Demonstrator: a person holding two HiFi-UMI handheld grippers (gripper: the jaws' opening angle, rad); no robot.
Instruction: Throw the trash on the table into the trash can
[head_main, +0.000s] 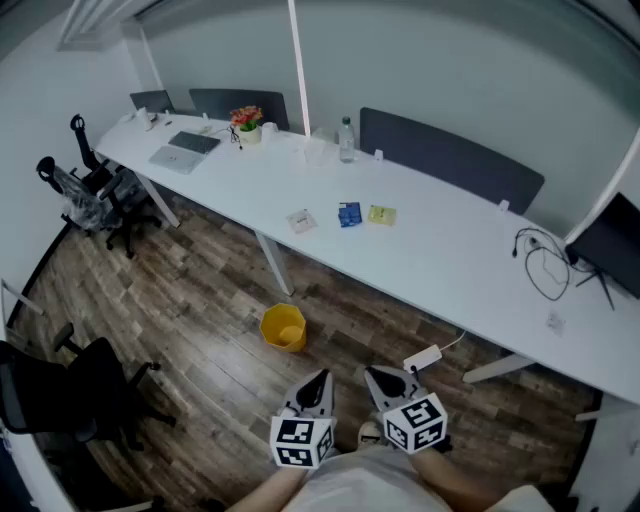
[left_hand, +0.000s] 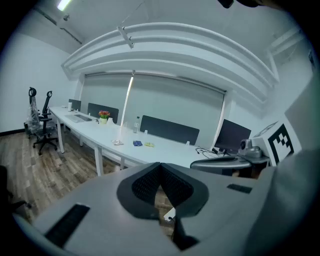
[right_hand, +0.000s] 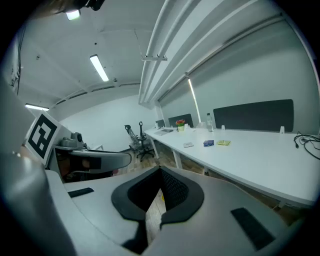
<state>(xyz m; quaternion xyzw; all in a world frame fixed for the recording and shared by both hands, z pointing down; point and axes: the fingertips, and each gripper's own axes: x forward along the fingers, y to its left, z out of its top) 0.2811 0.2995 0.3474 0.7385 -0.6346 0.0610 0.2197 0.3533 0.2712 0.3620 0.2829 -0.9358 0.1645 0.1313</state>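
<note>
Head view, slightly toward 7 o'clock from the middle: yellow trash can (head_main: 284, 327) upright on the wood floor (head_main: 200, 300), mouth up, just off the near edge of the white desk (head_main: 440, 250). Inside, only the same yellow to be seen; contents too small to tell.

Toward 12 o'clock from the can, on the desk, three bits of trash in a short row, close together but apart:
- whitish wrapper (head_main: 301, 221), crumpled and pale, at the 9 o'clock end
- blue packet (head_main: 349, 214), small, squarish and flat, in the middle
- yellow-green packet (head_main: 381, 214), flat, at the 3 o'clock end

Farther along the desk toward 11 o'clock: clear bottle (head_main: 346, 140), upright, fill not readable. Past it, a pale flower pot (head_main: 247, 122) holding red and orange blooms, then a closed laptop (head_main: 184, 150). Toward 3 o'clock, loose black cables (head_main: 545, 262) beside a dark monitor (head_main: 610, 245).

At 6 o'clock, low in the head view and well apart from desk and can: left claw (head_main: 322, 376) and right claw (head_main: 372, 372), side by side over the floor. In the left gripper view and right gripper view, pads brought together at the tips on each (left_hand: 160, 166) (right_hand: 160, 170), nothing gripped, only floor showing through the gap behind. Same three pieces of trash visible far ahead on the desk in both gripper views.
</note>
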